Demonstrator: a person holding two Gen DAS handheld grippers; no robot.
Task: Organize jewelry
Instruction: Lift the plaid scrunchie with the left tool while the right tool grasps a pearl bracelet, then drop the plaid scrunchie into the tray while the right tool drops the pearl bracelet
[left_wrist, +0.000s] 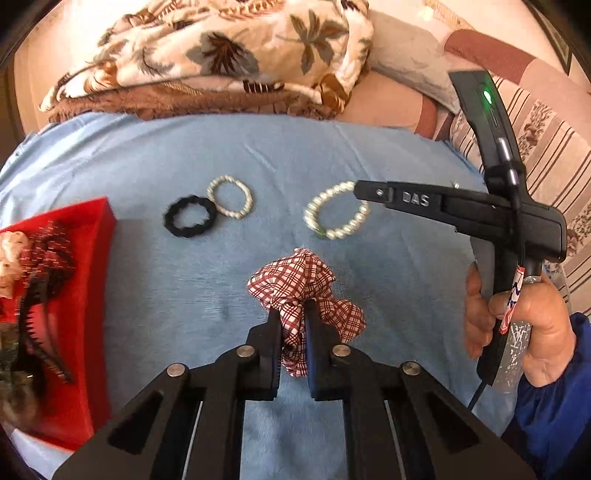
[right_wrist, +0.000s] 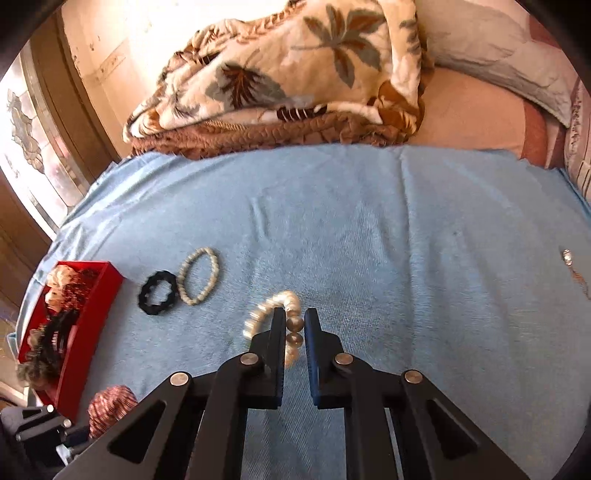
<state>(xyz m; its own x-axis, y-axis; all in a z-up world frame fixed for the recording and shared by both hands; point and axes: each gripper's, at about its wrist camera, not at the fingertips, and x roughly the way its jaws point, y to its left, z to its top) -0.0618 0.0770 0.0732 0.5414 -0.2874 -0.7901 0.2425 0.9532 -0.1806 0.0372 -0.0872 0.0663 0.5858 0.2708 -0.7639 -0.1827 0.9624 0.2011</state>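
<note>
My left gripper (left_wrist: 293, 314) is shut on a red-and-white plaid scrunchie (left_wrist: 295, 278) and holds it over the blue cloth (left_wrist: 147, 166). My right gripper (right_wrist: 294, 321) is shut on a large pearl bracelet (right_wrist: 291, 301); in the left wrist view the bracelet (left_wrist: 334, 212) hangs from its tip (left_wrist: 360, 192). A small pearl bracelet (left_wrist: 229, 196) and a black hair tie (left_wrist: 190, 216) lie side by side, touching, on the cloth; they also show in the right wrist view as the bracelet (right_wrist: 199, 275) and the tie (right_wrist: 158, 292). A red tray (left_wrist: 98, 258) sits at the left.
The red tray (right_wrist: 98, 295) holds a black claw clip (left_wrist: 35, 325) and other hair pieces. A small ring (right_wrist: 567, 256) lies on the cloth at the far right. A folded leaf-print blanket (right_wrist: 295, 66) and a pillow (right_wrist: 498, 48) lie behind the cloth.
</note>
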